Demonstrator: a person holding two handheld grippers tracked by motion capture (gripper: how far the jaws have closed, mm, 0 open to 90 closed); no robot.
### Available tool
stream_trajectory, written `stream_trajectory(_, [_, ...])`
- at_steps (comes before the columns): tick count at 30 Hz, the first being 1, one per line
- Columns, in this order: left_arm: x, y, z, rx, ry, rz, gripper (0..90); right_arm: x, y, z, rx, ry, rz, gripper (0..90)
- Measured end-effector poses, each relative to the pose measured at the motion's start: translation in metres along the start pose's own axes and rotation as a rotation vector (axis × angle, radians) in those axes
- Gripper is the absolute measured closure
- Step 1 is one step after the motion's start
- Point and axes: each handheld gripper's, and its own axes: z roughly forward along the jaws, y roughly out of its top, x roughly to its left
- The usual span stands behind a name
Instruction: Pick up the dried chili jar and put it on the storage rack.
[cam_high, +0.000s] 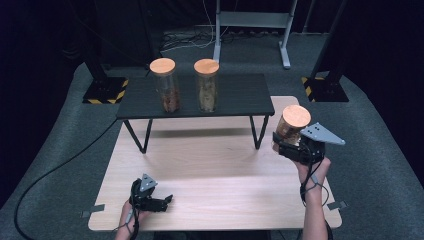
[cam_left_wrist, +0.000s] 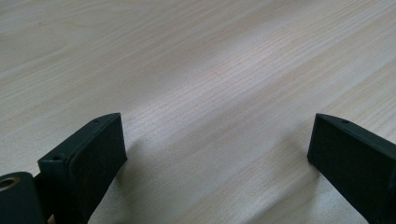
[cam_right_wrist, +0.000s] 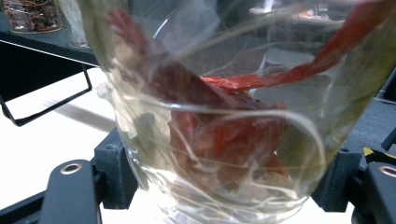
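Lower left of the high view: left gripper (cam_high: 161, 200) rests on the table (cam_high: 215, 170), jaws spread and empty. Upper centre: two jars (cam_high: 166, 85) on the shelf (cam_high: 240, 97). Right: right gripper (cam_high: 290, 145) clamps a tilted jar (cam_high: 291, 122) aloft; smooth glass could slip, or knock the shelf edge.

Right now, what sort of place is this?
Probably a lab or studio set up for recording handling work: dark curtained walls, grey carpet, metal stand legs with loose cables behind a pale wooden table, and hand-held black grippers, the right one holding a cork-lidded glass jar.
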Motion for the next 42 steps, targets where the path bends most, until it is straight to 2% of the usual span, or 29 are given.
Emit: stream_trajectory(42, [0.0,0.0,0.0,-0.001,0.0,0.0,3.3,0.004,0.029,0.019,-0.003,0.018,-0.027,24.4])
